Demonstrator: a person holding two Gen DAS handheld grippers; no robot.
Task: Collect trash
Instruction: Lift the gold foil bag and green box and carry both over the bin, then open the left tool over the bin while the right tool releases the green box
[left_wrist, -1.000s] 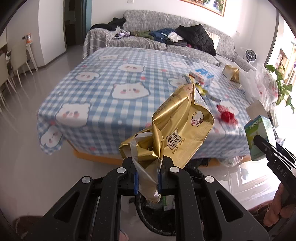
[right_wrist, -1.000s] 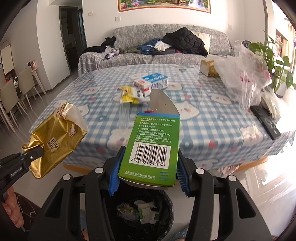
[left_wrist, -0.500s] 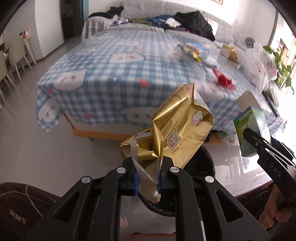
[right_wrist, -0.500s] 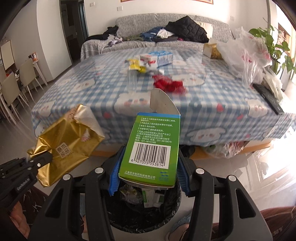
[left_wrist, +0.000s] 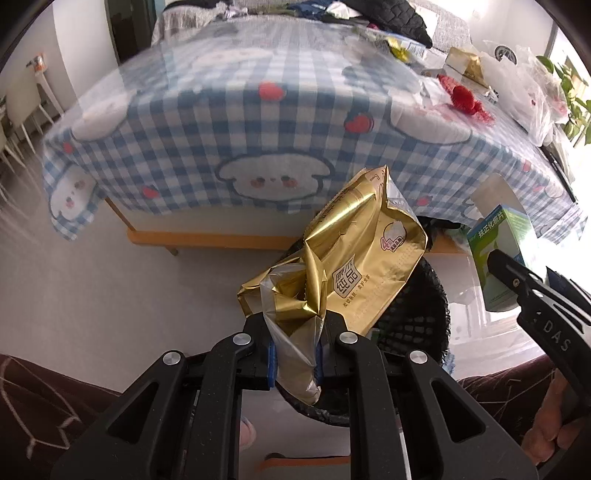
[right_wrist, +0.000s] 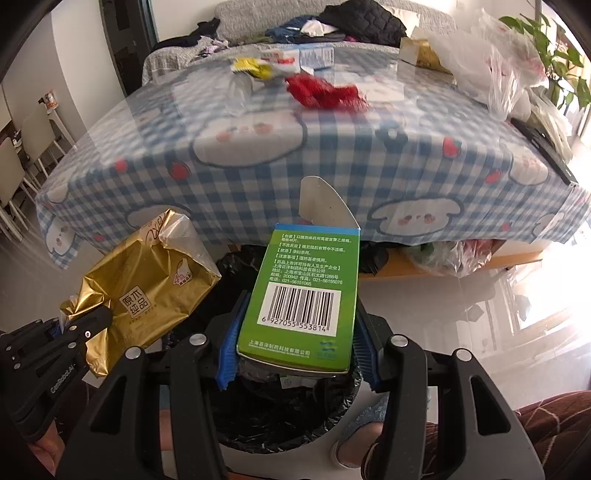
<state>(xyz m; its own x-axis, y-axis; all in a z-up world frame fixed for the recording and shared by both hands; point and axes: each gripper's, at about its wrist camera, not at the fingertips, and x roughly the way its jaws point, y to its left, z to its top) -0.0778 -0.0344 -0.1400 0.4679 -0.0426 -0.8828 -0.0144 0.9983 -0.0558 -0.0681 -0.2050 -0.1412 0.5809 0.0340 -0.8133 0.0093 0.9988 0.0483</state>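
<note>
Crinkled gold foil bag (left_wrist: 354, 269) pinched in left tool (left_wrist: 295, 354).

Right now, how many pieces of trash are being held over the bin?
2: the gold wrapper in the left tool, and the green box in the right tool. None looks hidden.

My two wrist views sit low and close over the bin (right_wrist: 280, 417), facing the table (left_wrist: 229, 110). Both share table, bin and the other gripper's load.
</note>
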